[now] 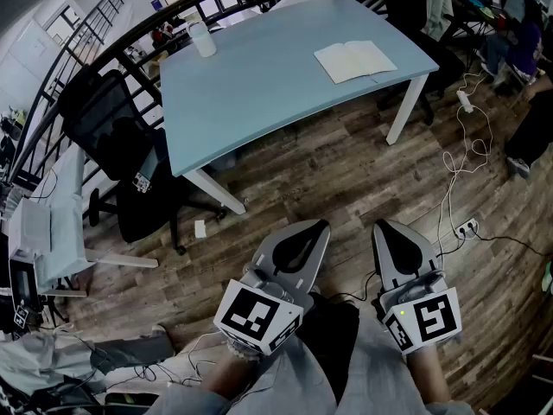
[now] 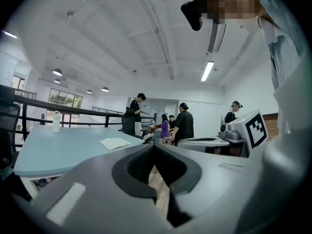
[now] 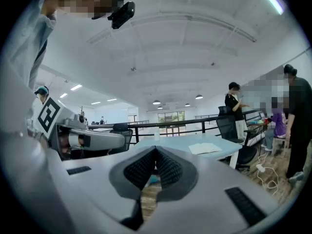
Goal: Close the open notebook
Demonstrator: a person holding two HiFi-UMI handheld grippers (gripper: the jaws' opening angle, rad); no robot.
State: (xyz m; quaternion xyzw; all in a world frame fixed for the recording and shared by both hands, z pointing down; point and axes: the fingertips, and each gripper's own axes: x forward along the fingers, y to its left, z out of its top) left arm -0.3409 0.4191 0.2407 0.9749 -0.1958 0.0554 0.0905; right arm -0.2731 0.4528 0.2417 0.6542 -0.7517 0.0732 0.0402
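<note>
notebook point(image 1: 355, 60): open, flat near pale-blue tabletop's point(image 1: 259, 85) right end, well apart from tools | left tool point(image 1: 321, 226): pressed together, empty | right tool point(image 1: 381, 226): same | handling: likely light, floppy pages; lift one cover's outer edge

Pale blue counter point(image 1: 259, 85) on white legs, white bottle point(image 1: 201, 37) upright near its far left corner, black office chair point(image 1: 121, 154) beside its left edge, wooden plank floor point(image 1: 346, 180), white cable point(image 1: 454, 175) trailing to a floor socket point(image 1: 467, 227), black railing point(image 1: 78, 67) behind, people point(image 2: 184, 123) standing beyond.
</note>
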